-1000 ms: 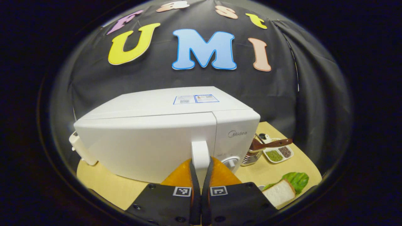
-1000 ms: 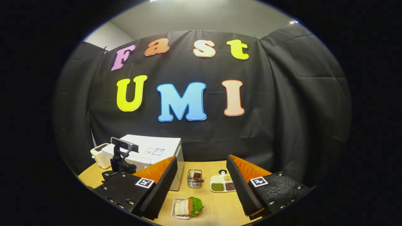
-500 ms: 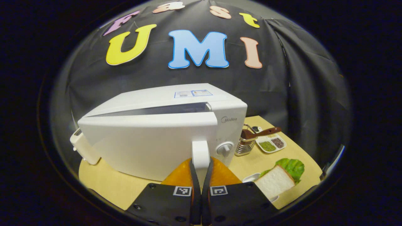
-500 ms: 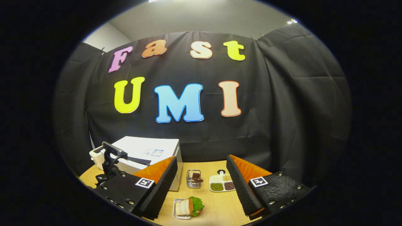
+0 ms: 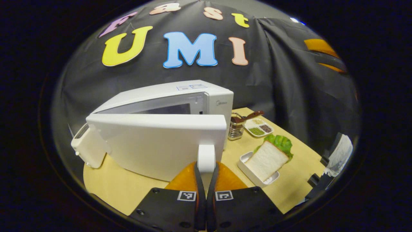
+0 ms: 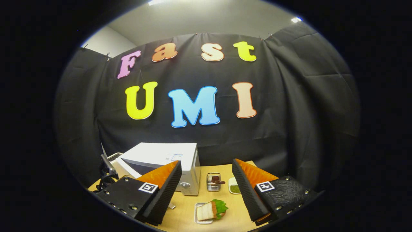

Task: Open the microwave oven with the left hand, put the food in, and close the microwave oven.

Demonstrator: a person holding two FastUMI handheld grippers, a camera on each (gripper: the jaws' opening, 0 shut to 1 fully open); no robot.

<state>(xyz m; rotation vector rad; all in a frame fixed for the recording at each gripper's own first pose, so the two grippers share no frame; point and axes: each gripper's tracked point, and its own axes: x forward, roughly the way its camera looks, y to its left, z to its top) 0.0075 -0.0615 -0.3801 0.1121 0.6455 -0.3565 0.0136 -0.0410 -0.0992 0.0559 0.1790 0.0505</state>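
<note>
Left gripper (image 5: 206, 167) clamped on the microwave door's upright handle (image 5: 206, 158), both fingers pressing its sides. Door (image 5: 157, 141) partly swung out from the microwave (image 5: 180, 93), hinged on the far-left edge, a wedge of cavity (image 5: 167, 108) showing behind it. Probably mid-way through the opening step; likely more swing needed before anything passes in.

Right gripper (image 6: 206, 190) spread wide, holding nothing, hovering above the table (image 6: 183, 219). Sandwich (image 6: 210, 211) of bread and lettuce lying in a small white tray (image 6: 197, 217) on the table, below and between the spread fingers, near side of the microwave's right front corner. From the left gripper view, sandwich (image 5: 267, 156) just right of the door's free edge.

Right gripper nearer the food; straight descent probably enough, then a leftward carry round the door's free edge into the cavity.
</note>
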